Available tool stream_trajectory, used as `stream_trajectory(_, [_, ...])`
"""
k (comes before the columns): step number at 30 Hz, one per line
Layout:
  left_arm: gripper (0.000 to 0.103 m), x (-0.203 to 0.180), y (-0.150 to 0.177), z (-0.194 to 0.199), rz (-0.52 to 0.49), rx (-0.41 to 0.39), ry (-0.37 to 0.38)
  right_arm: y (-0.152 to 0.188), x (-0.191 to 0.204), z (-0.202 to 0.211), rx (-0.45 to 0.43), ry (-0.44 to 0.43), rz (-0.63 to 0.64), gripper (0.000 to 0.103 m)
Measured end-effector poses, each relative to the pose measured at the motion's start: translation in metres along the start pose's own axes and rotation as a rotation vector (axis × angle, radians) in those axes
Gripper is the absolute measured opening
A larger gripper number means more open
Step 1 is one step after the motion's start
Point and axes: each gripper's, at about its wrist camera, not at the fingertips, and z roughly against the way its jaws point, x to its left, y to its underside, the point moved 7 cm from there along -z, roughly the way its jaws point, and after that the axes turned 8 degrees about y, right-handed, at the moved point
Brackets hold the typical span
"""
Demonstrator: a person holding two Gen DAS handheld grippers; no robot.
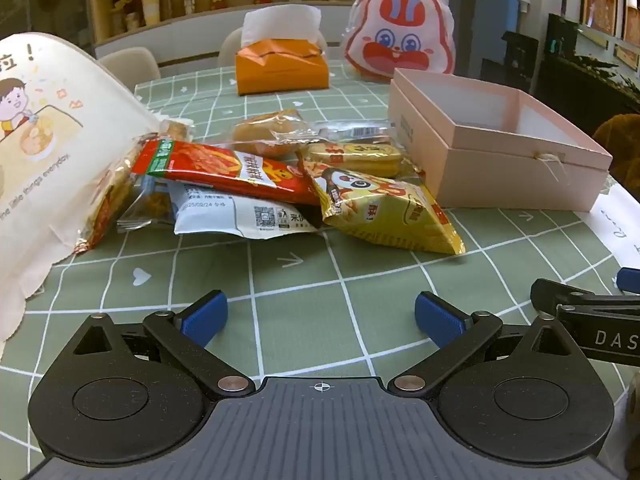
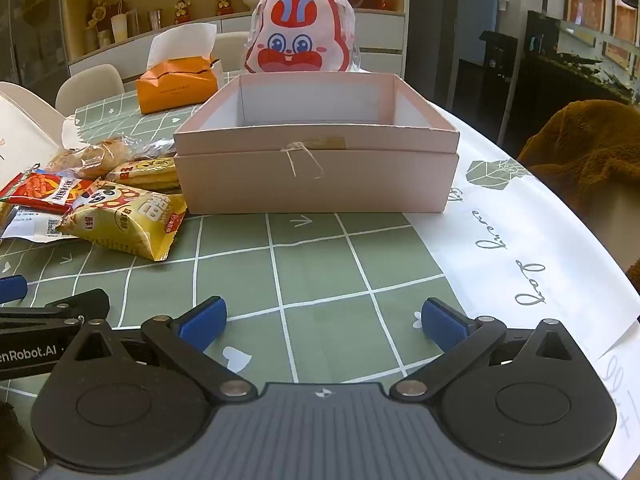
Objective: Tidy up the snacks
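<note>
We hold the left tool [image 1: 320, 316] and the right tool [image 2: 322, 320] low over the near edge of the bench [image 1: 304, 304], both tilted down and both spread wide with nothing between the blue pads, which we judge is the ready stance before any first pick. The snacks [image 1: 272, 176] lie in a loose heap on the green checked cloth, left of the pink box [image 2: 316, 168] and just beside it. The red packet [image 1: 236, 170] rests across the white packet [image 1: 248, 216], and the yellow packet [image 1: 384, 208] sits at the heap's right end, nearest the box. Clear-wrapped pastries [image 1: 272, 132] lie behind them. The box stands open and looks bare inside as far as we can see, so it seems to be the place meant for the snacks, and none has gone in yet. We face the left tool toward the heap and the right tool toward the box, which suits one side fetching and the other steadying. A cream bag [image 1: 44, 152] slumps against the heap's left side, while the orange tissue pack [image 1: 280, 66] and the rabbit pouch [image 2: 302, 42] stand well back, out of our way
</note>
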Motion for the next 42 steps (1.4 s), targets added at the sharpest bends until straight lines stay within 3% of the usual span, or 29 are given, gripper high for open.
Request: stream_trajectory(42, [0.103, 0.0004, -0.001, 0.0001, -0.008, -0.009, -0.006, 0.0006, -0.0005, 0.001, -0.004, -0.003, -0.004, 0.103])
